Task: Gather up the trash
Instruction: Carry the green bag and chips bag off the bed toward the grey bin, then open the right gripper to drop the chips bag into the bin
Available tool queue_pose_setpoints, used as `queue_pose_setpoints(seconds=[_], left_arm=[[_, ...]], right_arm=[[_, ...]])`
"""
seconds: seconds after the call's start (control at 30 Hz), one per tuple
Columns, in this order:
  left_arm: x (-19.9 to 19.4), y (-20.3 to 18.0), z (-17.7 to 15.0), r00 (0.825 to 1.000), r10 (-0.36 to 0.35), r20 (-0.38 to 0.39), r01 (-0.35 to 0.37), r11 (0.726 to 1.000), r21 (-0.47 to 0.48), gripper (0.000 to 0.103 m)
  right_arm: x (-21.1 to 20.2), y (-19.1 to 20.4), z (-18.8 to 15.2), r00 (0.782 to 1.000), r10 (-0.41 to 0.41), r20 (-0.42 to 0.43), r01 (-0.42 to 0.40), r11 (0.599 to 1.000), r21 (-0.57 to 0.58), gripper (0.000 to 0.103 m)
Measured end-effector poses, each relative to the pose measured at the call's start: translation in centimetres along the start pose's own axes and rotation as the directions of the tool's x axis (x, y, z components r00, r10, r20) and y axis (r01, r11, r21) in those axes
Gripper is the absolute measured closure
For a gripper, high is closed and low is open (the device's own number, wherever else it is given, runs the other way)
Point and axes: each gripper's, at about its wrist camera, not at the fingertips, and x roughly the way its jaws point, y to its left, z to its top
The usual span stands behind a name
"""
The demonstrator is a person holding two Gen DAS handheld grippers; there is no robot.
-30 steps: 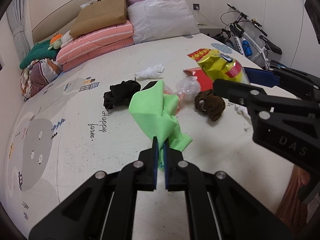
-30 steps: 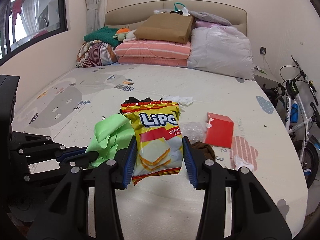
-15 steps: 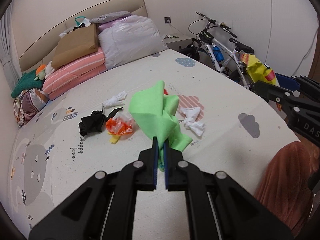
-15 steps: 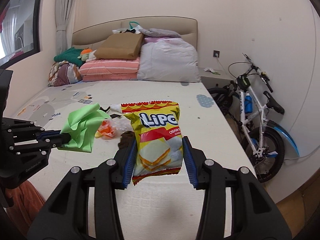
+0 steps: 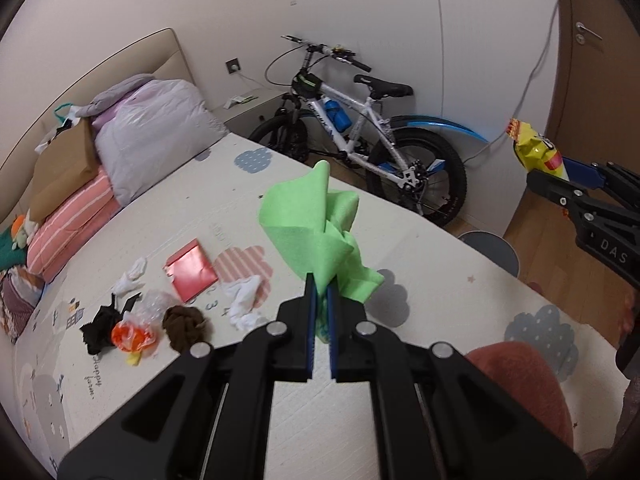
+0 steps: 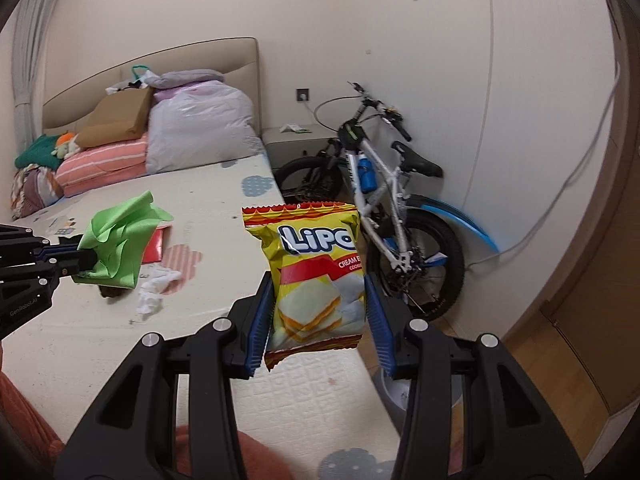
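Note:
My left gripper (image 5: 320, 312) is shut on a crumpled green wrapper (image 5: 316, 232), held up over the bed; the same green wrapper (image 6: 120, 240) shows at the left of the right wrist view. My right gripper (image 6: 318, 320) is shut on a yellow and red Lipo snack bag (image 6: 316, 276), held upright near the bed's right edge; that snack bag (image 5: 534, 148) appears at the far right of the left wrist view. On the bed lie a red packet (image 5: 190, 270), white tissues (image 5: 244, 300), a clear and orange wrapper (image 5: 134, 334), a brown cloth lump (image 5: 184, 326) and a black scrap (image 5: 100, 328).
A white and blue bicycle (image 5: 360, 136) leans on the wall beside the bed (image 5: 440, 280). Pillows and folded bedding (image 5: 152, 136) pile up at the headboard. A grey round bin (image 5: 494, 246) stands on the wood floor by the bed. A door (image 5: 596, 80) is at the right.
Both grippers have swung to the right with their loads, away from the litter on the bed and toward the bicycle side. The grips have not changed.

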Motion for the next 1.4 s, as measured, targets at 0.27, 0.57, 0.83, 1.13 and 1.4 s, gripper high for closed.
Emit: queue_pose_setpoints(seconds=[0.27, 0.57, 0.83, 1.13, 1.4], left_arm=[[5.1, -7.4, 4.4, 0.994, -0.107, -0.02, 0.108, 0.991, 0.081, 0.097], [12.1, -13.5, 8.7, 0.975, -0.218, -0.033, 0.22, 0.97, 0.101, 0.097], [18.9, -17.3, 10.1, 0.964, -0.249, -0.096, 0.26, 0.956, 0.132, 0.097], [24.7, -20.1, 9.8, 0.951, -0.258, -0.172, 0.288, 0.94, 0.182, 0.097], [28.0, -25.3, 9.7, 0.907, -0.337, -0.251, 0.391, 0.897, 0.209, 0.097]], right_arm=[[2.1, -9.4, -1.7, 0.988, -0.147, -0.048, 0.152, 0.98, 0.125, 0.061], [8.0, -17.7, -5.4, 0.968, -0.218, -0.127, 0.245, 0.932, 0.266, 0.06], [14.3, -21.5, -7.0, 0.96, -0.236, -0.151, 0.277, 0.881, 0.383, 0.06], [19.3, -23.3, -11.5, 0.948, -0.183, -0.261, 0.281, 0.867, 0.412, 0.049], [16.6, -25.3, -12.7, 0.925, -0.311, -0.219, 0.379, 0.804, 0.459, 0.042]])
